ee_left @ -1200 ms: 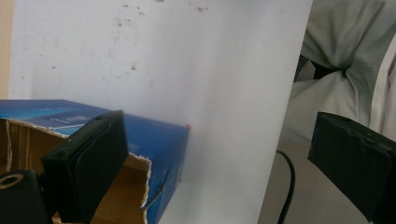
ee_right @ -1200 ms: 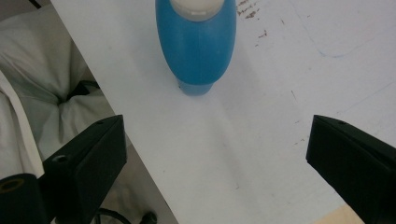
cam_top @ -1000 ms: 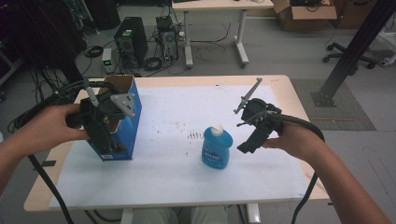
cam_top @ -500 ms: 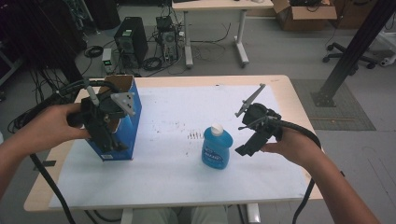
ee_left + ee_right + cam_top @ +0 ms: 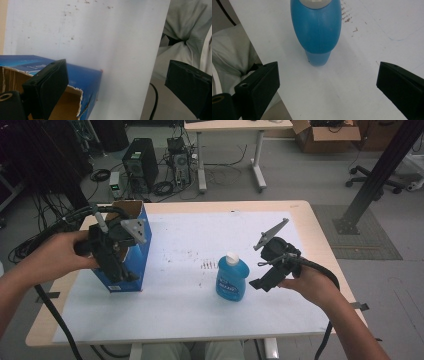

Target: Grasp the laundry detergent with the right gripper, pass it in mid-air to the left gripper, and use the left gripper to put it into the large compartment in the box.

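Blue bottle (image 5: pixel 232 280) with its white cap (image 5: pixel 231 258) stood upright on the white sheet (image 5: pixel 200 240) that covered the table (image 5: pixel 310 220), just ahead of the right gripper (image 5: pixel 262 281), whose two black jaws were spread wide and closed on nothing. In the right gripper view the bottle (image 5: pixel 318 27) sat beyond the gap between the jaws, a little toward the left one, apart from both; its cap was on, and whatever was inside could not be made out through the blue plastic. Small dark specks (image 5: pixel 207 265) marked the sheet just past the bottle. The left gripper (image 5: pixel 120 270) hung at the open blue cardboard box (image 5: pixel 131 262) near the table's far-left side, its jaws also spread wide. In the left gripper view one jaw sat over the box's torn top opening (image 5: pixel 72 100), showing brown cardboard inside, while the other jaw was well off to the side, past the sheet's edge; the contents of the box (image 5: pixel 50 67) could not be told. Neither jaw could be seen to touch the box wall.
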Motion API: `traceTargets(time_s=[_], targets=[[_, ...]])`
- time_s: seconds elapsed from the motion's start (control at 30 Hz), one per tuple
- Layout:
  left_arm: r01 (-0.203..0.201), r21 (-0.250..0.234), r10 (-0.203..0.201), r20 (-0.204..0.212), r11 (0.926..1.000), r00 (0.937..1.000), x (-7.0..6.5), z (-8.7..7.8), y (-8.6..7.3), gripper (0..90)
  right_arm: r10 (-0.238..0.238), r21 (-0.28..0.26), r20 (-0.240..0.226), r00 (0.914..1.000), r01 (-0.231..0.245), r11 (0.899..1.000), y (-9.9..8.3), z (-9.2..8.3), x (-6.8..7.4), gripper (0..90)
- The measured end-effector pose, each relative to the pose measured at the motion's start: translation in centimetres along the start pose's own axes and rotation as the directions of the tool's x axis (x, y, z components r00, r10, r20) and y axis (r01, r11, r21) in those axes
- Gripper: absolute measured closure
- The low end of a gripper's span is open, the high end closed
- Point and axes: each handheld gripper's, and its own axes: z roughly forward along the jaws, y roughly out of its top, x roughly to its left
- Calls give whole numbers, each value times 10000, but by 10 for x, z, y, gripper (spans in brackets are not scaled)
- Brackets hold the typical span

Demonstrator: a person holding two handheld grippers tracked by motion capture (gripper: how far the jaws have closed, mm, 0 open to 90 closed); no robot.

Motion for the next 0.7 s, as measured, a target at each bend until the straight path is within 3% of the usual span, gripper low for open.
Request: traceTargets(time_s=[0.47,0.7], targets=[[-54,14,54,80,10000,10000,0,4,4,52,202,-601,-106,9997,-208,9980,-11,11,1,44],[-39,26,38,132,10000,9999,1,6,5,52,198,-1263,-166,9997,-217,9918,-17,20,2,43]])
